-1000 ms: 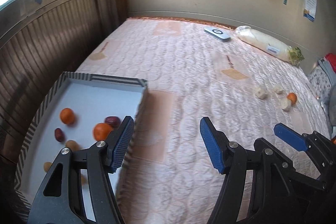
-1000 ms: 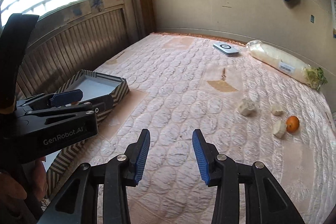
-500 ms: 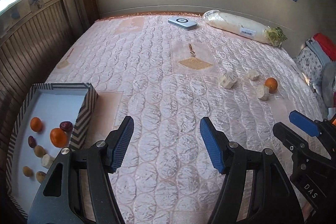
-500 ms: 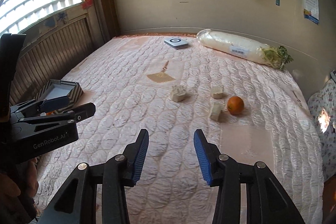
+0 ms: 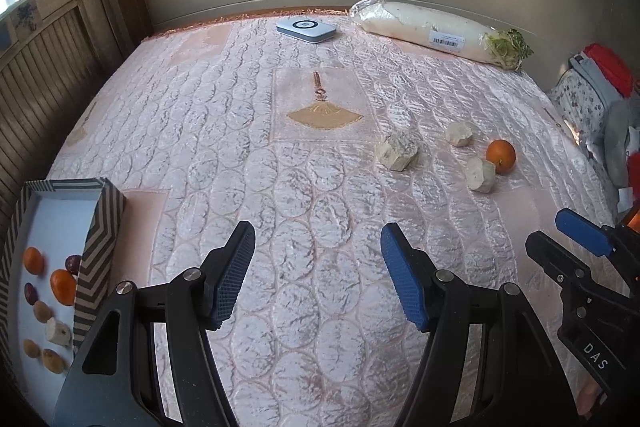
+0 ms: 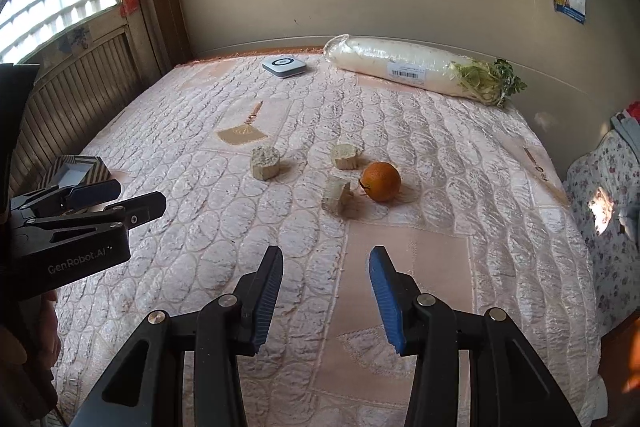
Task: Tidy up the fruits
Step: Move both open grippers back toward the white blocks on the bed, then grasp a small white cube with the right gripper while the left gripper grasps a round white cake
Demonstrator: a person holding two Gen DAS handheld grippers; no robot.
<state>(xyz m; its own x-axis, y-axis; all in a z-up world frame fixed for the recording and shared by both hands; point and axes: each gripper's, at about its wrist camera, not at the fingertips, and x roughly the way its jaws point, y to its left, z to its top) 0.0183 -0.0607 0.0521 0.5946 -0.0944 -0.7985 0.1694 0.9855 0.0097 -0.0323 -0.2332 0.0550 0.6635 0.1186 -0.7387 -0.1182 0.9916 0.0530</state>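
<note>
Both grippers hang over a pink quilted bed (image 5: 312, 163), and neither holds anything. The left gripper (image 5: 318, 277) has its jaws wide apart above bare quilt near the bed's near edge; the right gripper (image 6: 326, 291) also has its jaws apart, pointing toward a cluster of loose items farther out. That cluster holds an orange (image 6: 381, 181) on the right, with a pale cut chunk (image 6: 339, 200) just beside it on its left, a second chunk (image 6: 345, 155) a little farther back, and a third chunk (image 6: 265, 161) set apart to the left. At the left edge of the bed sits a striped-rimmed tray (image 5: 105, 223) with a light blue floor; in it lie two small oranges (image 5: 63, 287), dark red fruits (image 5: 73, 263), some brownish pieces and a pale chunk. Along the far side of the bed, by the wall, rest a wrapped white radish (image 5: 432, 31) with green leaves and a flat white device (image 5: 306, 29).
</note>
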